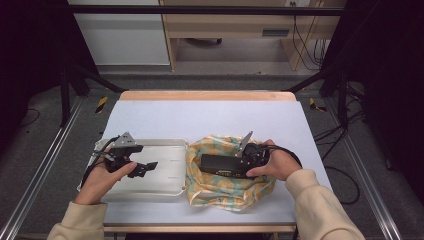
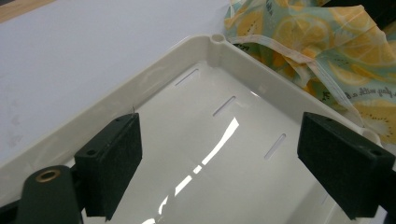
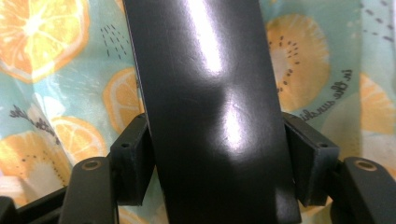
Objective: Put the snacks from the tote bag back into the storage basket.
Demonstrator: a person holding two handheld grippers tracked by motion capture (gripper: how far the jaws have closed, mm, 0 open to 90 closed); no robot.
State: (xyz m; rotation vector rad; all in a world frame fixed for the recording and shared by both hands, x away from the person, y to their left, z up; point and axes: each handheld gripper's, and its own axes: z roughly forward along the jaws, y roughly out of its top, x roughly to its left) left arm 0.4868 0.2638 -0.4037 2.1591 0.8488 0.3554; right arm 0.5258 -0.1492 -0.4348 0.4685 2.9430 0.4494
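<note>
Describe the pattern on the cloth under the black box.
Orange and kiwi slices on pale green cloth, clearest in the right gripper view.

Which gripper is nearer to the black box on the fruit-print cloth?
Right. The right gripper grips the black box; the left gripper hovers over the white tray, apart from it.

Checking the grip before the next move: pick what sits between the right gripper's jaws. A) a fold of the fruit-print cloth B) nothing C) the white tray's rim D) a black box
D: in the right gripper view the glossy black box fills the gap between both jaws of the right gripper, with the cloth lying beneath it.
</note>
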